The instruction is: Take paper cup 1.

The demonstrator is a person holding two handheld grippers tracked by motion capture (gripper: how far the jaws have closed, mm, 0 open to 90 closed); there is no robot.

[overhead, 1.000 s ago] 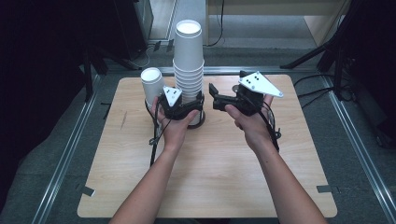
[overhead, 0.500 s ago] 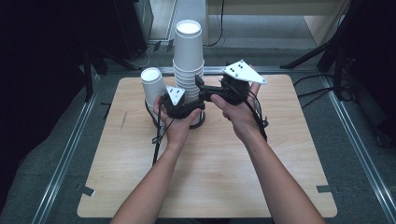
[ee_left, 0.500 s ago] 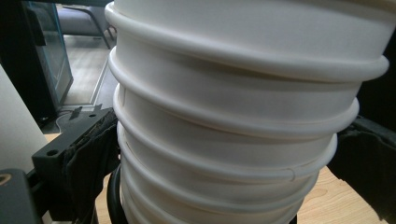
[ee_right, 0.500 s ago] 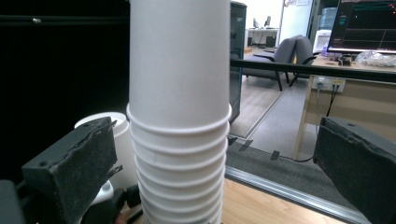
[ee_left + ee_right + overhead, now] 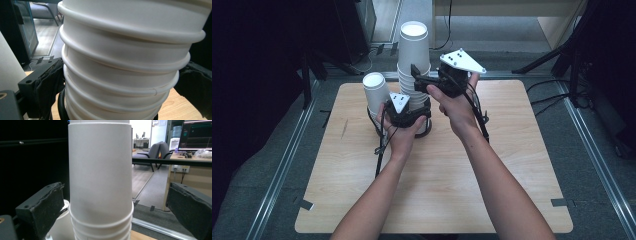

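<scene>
A tall stack of upturned white paper cups (image 5: 414, 52) stands at the back of the wooden table (image 5: 512, 175). My left gripper (image 5: 413, 111) is low on the stack (image 5: 125, 62), with a pad pressed against each side. My right gripper (image 5: 421, 75) is higher up, level with the top cup (image 5: 100, 175). Its jaws have just been closing a little, but they still stand wide, with a gap on each side of the cup. A single upturned cup (image 5: 376, 92) stands just left of the stack.
Black cables trail from both grippers over the table. Metal rails (image 5: 287, 155) run along its left and right sides, with dark stands and a floor beyond. The near half of the tabletop holds only the person's forearms.
My right gripper has moved left and upward, from beside the stack to around its top cup. The left gripper and the stack have stayed put.
</scene>
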